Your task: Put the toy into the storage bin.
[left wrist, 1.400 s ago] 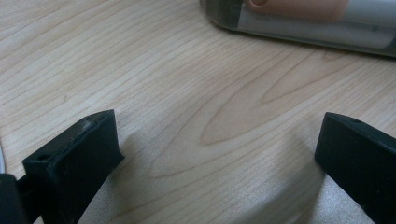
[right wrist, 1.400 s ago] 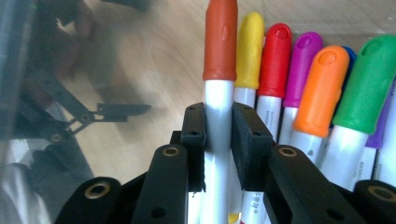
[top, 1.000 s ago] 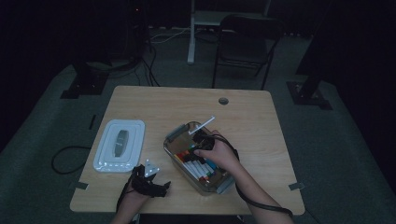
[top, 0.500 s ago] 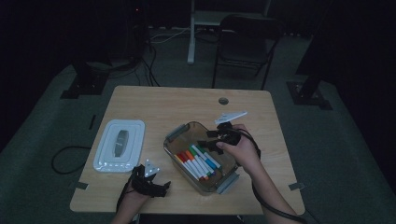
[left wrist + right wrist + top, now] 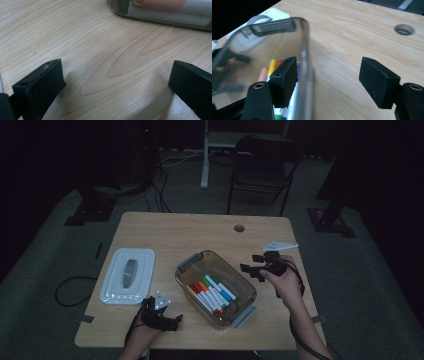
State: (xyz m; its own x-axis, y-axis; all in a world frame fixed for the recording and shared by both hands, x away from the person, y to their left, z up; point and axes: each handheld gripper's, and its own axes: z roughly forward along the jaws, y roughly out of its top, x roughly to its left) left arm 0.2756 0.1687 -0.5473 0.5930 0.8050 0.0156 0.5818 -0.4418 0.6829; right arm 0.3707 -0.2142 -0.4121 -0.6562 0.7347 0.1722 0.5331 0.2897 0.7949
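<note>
Markers (image 5: 211,292) lie side by side in a clear bin (image 5: 186,264) at mid-counter (image 5: 200,232). Right gripper (image 5: 255,268) hovers just beside the bin's right rim, jaws spread, empty. Left gripper (image 5: 169,320) sits low at the counter's near edge, jaws spread over bare wood. White lid (image 5: 128,275) lies flat, left of the bin.

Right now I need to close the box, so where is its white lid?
In the high view the white lid lies flat on the table's left side, left of the clear marker box and just beyond the left gripper.
</note>
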